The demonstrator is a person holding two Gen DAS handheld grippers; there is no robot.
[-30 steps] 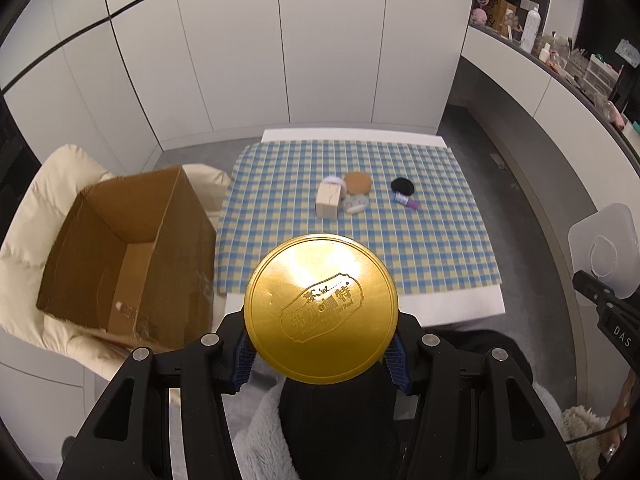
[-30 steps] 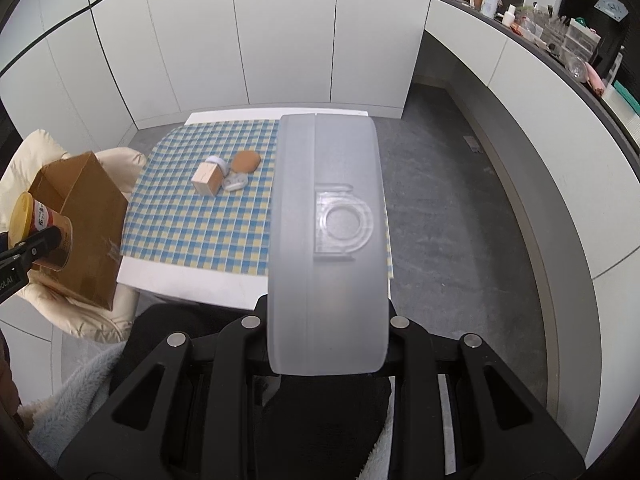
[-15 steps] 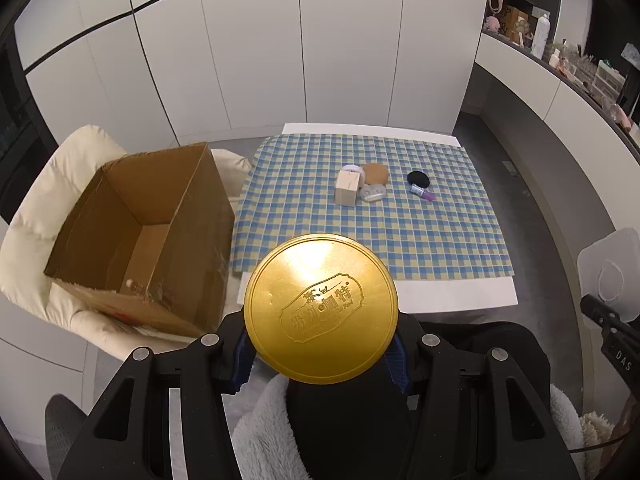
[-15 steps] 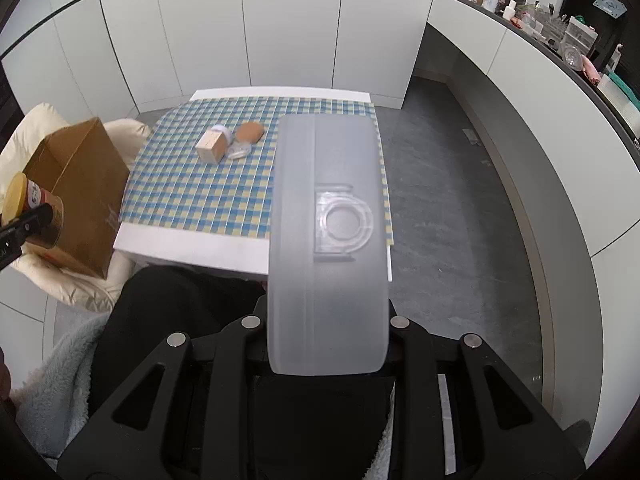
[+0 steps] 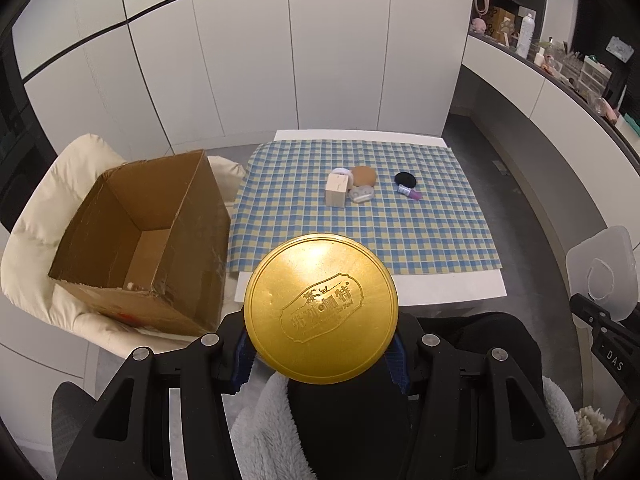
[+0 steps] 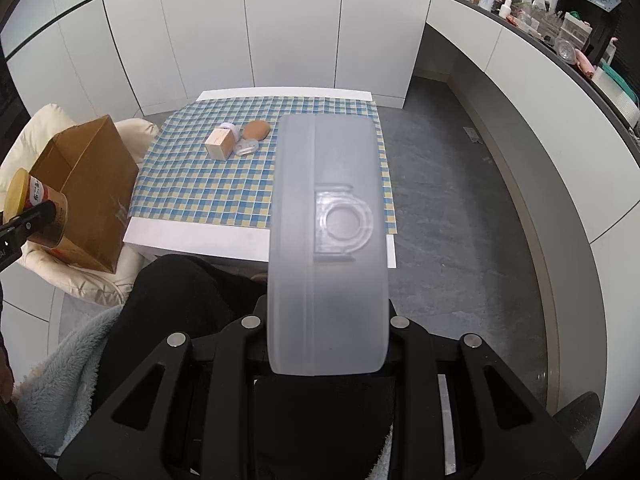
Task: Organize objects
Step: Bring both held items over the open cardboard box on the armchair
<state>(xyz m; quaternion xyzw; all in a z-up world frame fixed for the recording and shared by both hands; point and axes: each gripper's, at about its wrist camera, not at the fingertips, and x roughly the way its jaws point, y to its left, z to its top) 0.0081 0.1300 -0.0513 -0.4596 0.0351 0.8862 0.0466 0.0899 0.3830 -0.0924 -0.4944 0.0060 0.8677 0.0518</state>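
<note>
Jaws clamp gold-lidded jar (image 5: 321,308), frosted case (image 6: 328,240) — both centred.

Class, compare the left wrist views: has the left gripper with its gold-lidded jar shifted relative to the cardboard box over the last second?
Yes. The left gripper, shut on the gold-lidded jar, has backed away from the table; the cardboard box now sits higher and more central.

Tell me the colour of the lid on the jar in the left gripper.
Gold, with an embossed emblem; the lid shows best in the left wrist view.
</note>
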